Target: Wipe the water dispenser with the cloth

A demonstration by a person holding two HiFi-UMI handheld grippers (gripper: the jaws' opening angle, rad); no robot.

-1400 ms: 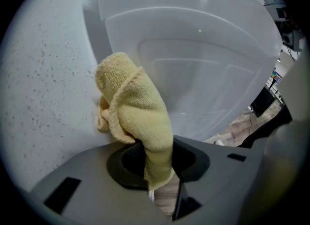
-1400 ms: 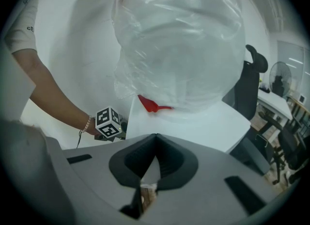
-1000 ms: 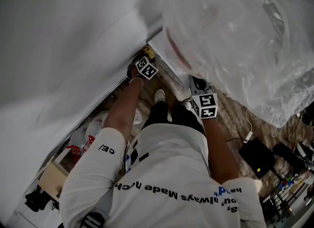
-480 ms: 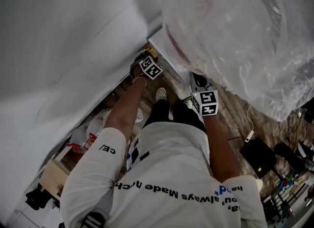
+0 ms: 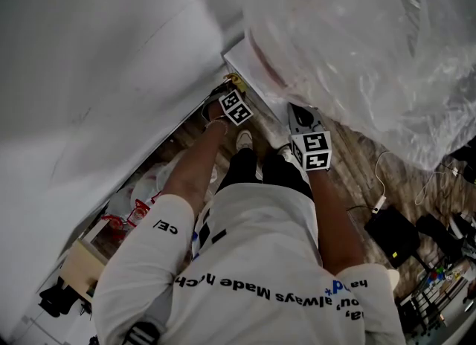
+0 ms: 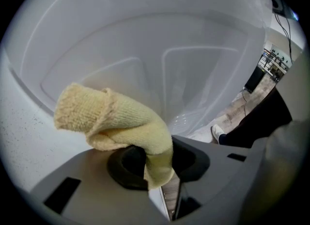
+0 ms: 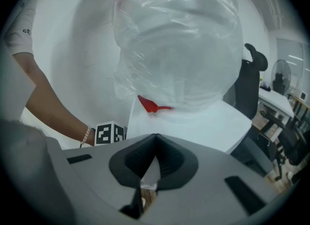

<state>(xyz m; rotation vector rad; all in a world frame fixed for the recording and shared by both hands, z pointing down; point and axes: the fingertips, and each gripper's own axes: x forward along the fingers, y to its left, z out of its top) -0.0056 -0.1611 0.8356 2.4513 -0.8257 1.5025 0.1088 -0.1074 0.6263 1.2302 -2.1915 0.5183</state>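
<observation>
The white water dispenser [image 5: 249,68] stands by the wall, its big bottle [image 5: 357,53] wrapped in clear plastic. In the left gripper view my left gripper [image 6: 154,163] is shut on a folded yellow cloth [image 6: 111,117], which is held up against the dispenser's white moulded side panel [image 6: 160,64]. In the head view the left gripper [image 5: 232,102] is at the dispenser's lower left corner. My right gripper [image 5: 301,124] hangs in front of the dispenser, shut with nothing between its jaws. The right gripper view shows that gripper [image 7: 154,158], the bottle [image 7: 179,40] and a red tap lever [image 7: 152,106].
A wall [image 5: 97,76] runs along the left. Plastic bags [image 5: 149,195] and a cardboard box [image 5: 78,265] lie on the floor at left. Cables and a black box [image 5: 390,236] lie on the wooden floor at right. An office chair [image 7: 247,83] stands behind the dispenser.
My left gripper with the cloth has shifted slightly right and down along the dispenser's side. The right gripper has barely moved.
</observation>
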